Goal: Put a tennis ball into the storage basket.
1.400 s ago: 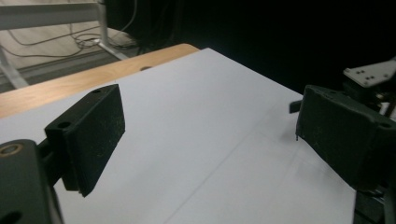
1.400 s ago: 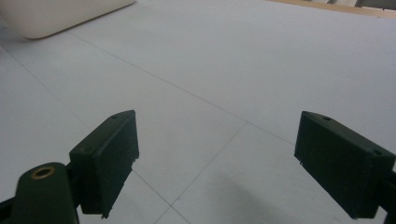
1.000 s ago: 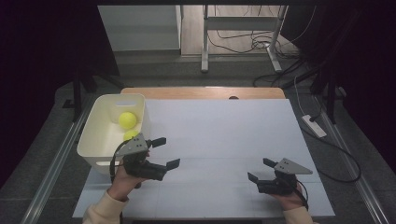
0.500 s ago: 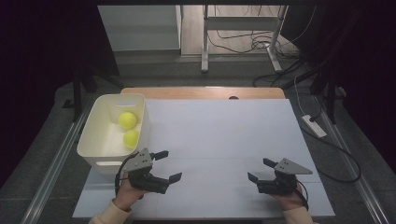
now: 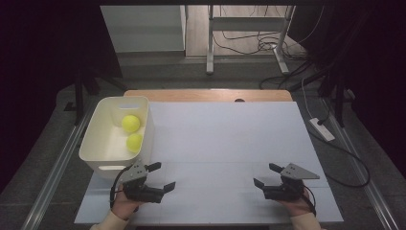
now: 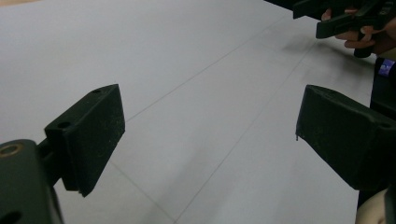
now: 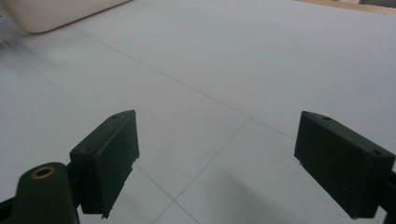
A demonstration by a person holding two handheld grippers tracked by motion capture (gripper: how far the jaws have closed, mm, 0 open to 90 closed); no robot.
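Retreating from white bin (image 5: 98,153), left claw (image 5: 162,175) had come down and back toward near counter (image 5: 225,139) edge over last second, jaws apart, nothing between them. Two yellow balls (image 5: 130,123) lay inside bin, one just behind other, both well apart from left claw. Likely meaning: drop-off finished, hand returning to rest. Right claw (image 5: 265,175) sat low at near right, unmoved, jaws apart, empty.

A lab: white-covered table (image 5: 225,143), metal stand legs (image 5: 209,43), loose cables (image 5: 244,45) across dark floor
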